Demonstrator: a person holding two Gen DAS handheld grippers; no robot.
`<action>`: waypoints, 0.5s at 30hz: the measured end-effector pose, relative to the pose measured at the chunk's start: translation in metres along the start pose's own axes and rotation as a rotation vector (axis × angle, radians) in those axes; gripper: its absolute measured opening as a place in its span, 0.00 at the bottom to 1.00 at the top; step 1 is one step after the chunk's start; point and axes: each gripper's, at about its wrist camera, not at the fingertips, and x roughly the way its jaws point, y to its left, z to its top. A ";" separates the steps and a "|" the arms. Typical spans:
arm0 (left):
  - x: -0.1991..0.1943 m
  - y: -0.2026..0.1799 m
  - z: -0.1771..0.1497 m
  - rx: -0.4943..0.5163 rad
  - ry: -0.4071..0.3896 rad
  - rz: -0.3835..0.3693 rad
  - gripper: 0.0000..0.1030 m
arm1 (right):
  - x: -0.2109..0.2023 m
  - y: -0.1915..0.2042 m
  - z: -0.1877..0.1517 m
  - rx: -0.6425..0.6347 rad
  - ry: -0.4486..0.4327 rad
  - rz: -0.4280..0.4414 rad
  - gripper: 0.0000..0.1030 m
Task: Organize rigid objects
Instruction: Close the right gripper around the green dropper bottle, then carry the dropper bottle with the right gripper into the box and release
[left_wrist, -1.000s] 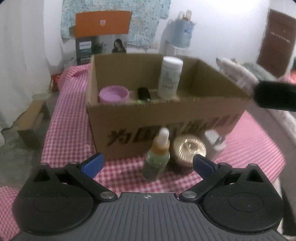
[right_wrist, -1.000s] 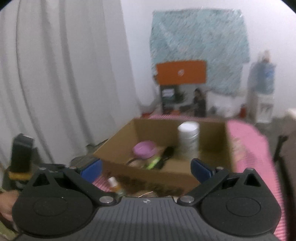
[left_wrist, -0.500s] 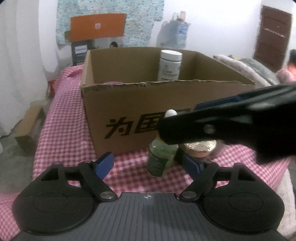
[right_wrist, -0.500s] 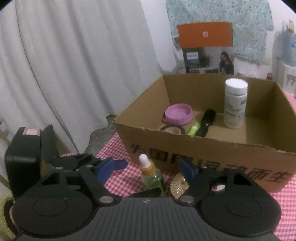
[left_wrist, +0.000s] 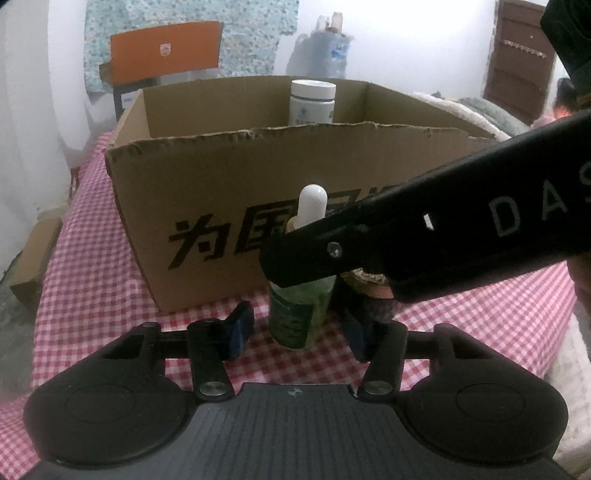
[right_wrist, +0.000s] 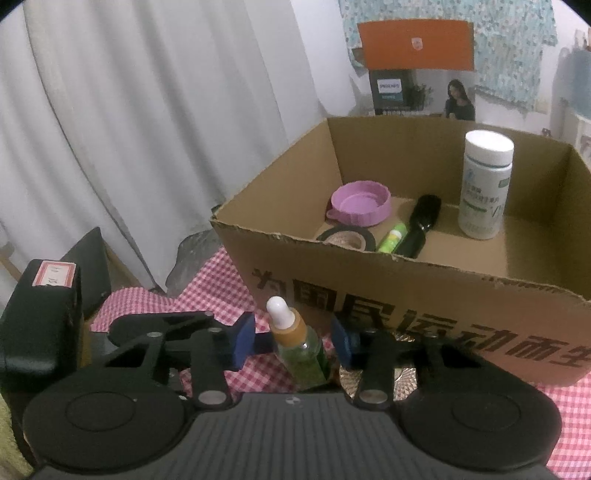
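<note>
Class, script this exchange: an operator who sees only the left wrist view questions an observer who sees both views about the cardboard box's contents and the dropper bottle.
Operator: Over the cardboard box wall I see only a white bottle. What else is inside?
Observer: A purple lid, a tape roll, a green tube and a black brush lie on its floor.
Operator: The right gripper hides the dropper bottle neck. Is it gripped?
Observer: Not yet. Its jaws have just been closing, but a gap shows on both sides of the neck.
</note>
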 end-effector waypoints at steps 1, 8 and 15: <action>0.001 0.000 0.000 0.000 0.002 0.001 0.45 | 0.001 -0.001 0.000 0.001 0.006 0.001 0.43; 0.007 -0.001 0.000 0.012 -0.014 0.000 0.31 | 0.010 -0.006 0.000 0.027 0.042 0.010 0.38; 0.006 -0.002 -0.002 0.017 -0.018 0.001 0.31 | 0.012 -0.007 -0.002 0.033 0.052 0.025 0.34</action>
